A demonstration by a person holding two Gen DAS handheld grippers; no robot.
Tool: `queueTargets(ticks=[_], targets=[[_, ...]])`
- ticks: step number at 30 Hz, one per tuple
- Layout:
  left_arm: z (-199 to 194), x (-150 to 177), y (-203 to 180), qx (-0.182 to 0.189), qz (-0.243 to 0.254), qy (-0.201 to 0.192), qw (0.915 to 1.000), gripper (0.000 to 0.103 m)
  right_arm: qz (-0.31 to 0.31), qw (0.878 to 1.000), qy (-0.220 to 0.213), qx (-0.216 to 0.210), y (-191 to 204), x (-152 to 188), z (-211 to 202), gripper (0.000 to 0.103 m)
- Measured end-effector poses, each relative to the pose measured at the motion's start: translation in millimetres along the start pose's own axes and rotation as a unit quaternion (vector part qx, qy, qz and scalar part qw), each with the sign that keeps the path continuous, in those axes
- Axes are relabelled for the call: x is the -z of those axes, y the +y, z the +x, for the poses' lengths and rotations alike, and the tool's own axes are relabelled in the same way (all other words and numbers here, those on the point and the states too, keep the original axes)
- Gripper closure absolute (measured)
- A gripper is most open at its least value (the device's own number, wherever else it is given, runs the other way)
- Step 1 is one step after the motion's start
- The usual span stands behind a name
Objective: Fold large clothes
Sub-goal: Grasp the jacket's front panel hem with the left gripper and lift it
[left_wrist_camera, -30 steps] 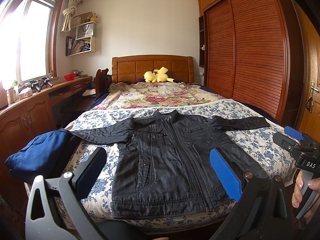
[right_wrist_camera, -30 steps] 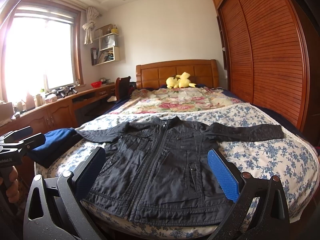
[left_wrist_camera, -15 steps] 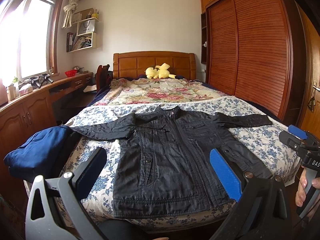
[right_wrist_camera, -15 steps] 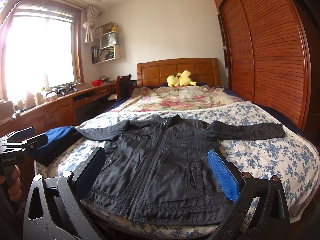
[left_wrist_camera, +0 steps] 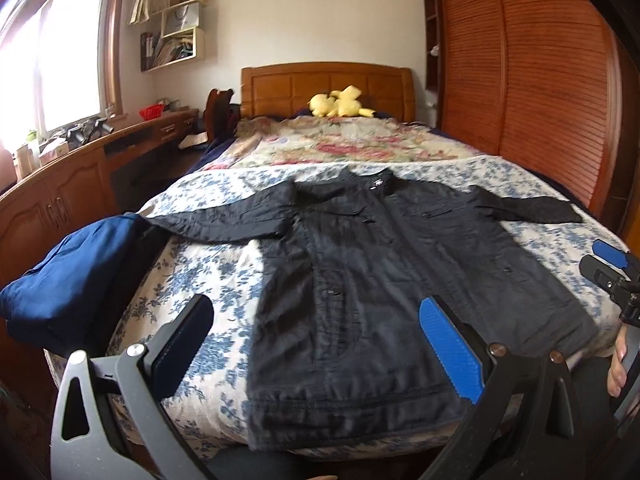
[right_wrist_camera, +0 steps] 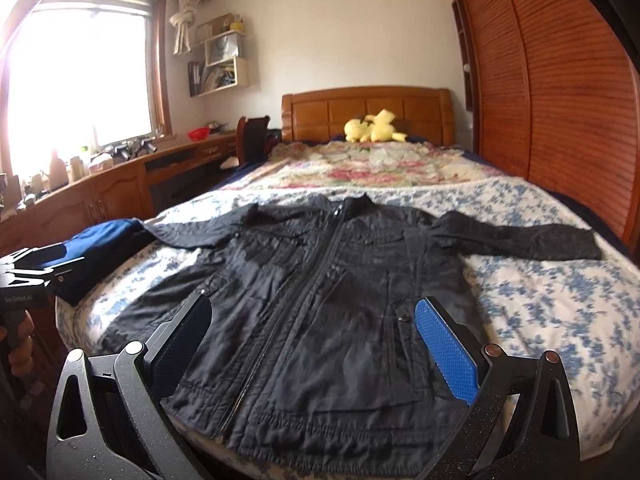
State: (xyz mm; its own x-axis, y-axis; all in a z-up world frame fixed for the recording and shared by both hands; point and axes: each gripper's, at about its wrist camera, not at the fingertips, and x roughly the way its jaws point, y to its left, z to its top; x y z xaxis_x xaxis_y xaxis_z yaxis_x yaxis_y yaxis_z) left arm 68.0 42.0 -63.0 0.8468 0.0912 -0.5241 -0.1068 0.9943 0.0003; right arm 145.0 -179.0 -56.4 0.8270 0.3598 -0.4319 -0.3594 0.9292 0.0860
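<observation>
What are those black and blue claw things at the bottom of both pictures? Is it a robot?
No robot here. A person holds one pair of tongs in each hand, and each pair has a small camera looking forward along its two fingers. So one picture comes from the left tongs and the other from the right tongs. At the side of each picture you can glimpse the other pair. Both pairs are open and hold nothing. In front is a bed with a black jacket lying flat, sleeves spread out, not folded yet. A folded blue garment sits at the bed's left edge, and a yellow plush toy rests by the headboard.
</observation>
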Motion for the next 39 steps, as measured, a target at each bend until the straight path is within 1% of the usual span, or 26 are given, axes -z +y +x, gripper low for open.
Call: queueTargets(ticks=[4, 7, 10, 12, 13, 14, 15, 18, 21, 23, 24, 25, 27, 29, 32, 34, 35, 37, 39], targets=[[24, 3, 14, -0.014, 0.0, 0.014, 0.9998, 0.0, -0.001, 1.0, 0.016, -0.01, -3, -2, 36, 0.0], [39, 5, 26, -0.028, 0.0, 0.023, 0.9994, 0.0, 0.0, 0.999, 0.026, -0.028, -3, -9, 62, 0.0], [53, 7, 40, -0.031, -0.008, 0.032, 0.999, 0.0, -0.018, 0.999, 0.03, -0.041, 8, -20, 90, 0.0], [63, 8, 49, -0.043, -0.01, 0.042, 0.9982, 0.0, -0.027, 0.998, 0.031, -0.05, 15, -27, 112, 0.0], [68, 8, 52, -0.05, -0.009, 0.045, 0.9977, 0.0, -0.029, 0.997, 0.036, -0.067, 19, -30, 128, 0.0], [72, 8, 56, -0.057, -0.008, 0.05, 0.9971, 0.0, -0.028, 0.996, 0.039, -0.076, 21, -32, 142, 0.0], [77, 8, 60, -0.061, -0.006, 0.055, 0.9966, 0.0, -0.03, 0.995, 0.047, -0.078, 23, -33, 157, 0.0], [95, 9, 73, -0.062, -0.009, 0.069, 0.9956, 0.0, -0.03, 0.993, 0.07, -0.086, 25, -35, 196, 0.0], [113, 9, 89, -0.061, -0.011, 0.089, 0.9941, 0.0, -0.026, 0.991, 0.084, -0.098, 28, -29, 220, 0.0], [127, 7, 100, -0.056, -0.014, 0.105, 0.9928, 0.0, -0.031, 0.99, 0.088, -0.107, 29, -18, 229, 0.0], [137, 5, 108, -0.055, -0.02, 0.117, 0.9915, 0.0, -0.035, 0.989, 0.096, -0.105, 30, -11, 234, 0.0], [143, 3, 112, -0.052, -0.023, 0.121, 0.991, 0.0, -0.038, 0.988, 0.107, -0.107, 32, -5, 239, 0.0], [154, -1, 122, -0.044, -0.029, 0.126, 0.9906, 0.0, -0.043, 0.986, 0.117, -0.109, 34, -2, 244, 0.0], [172, -8, 134, -0.032, -0.039, 0.134, 0.9897, 0.0, -0.05, 0.986, 0.109, -0.112, 37, -2, 242, 0.0], [196, -18, 152, -0.016, -0.062, 0.141, 0.988, 0.0, -0.061, 0.986, 0.111, -0.109, 41, 0, 243, 0.0], [211, -24, 163, -0.013, -0.075, 0.142, 0.987, 0.001, -0.065, 0.985, 0.113, -0.109, 43, 1, 244, 0.0], [220, -28, 169, -0.013, -0.081, 0.143, 0.9864, 0.004, -0.065, 0.986, 0.112, -0.11, 42, 2, 244, 0.0], [235, -33, 178, -0.016, -0.086, 0.147, 0.9853, 0.006, -0.063, 0.986, 0.111, -0.11, 42, 1, 245, 0.0], [249, -39, 186, -0.011, -0.095, 0.148, 0.9844, 0.01, -0.061, 0.986, 0.111, -0.111, 42, 1, 246, 0.0]])
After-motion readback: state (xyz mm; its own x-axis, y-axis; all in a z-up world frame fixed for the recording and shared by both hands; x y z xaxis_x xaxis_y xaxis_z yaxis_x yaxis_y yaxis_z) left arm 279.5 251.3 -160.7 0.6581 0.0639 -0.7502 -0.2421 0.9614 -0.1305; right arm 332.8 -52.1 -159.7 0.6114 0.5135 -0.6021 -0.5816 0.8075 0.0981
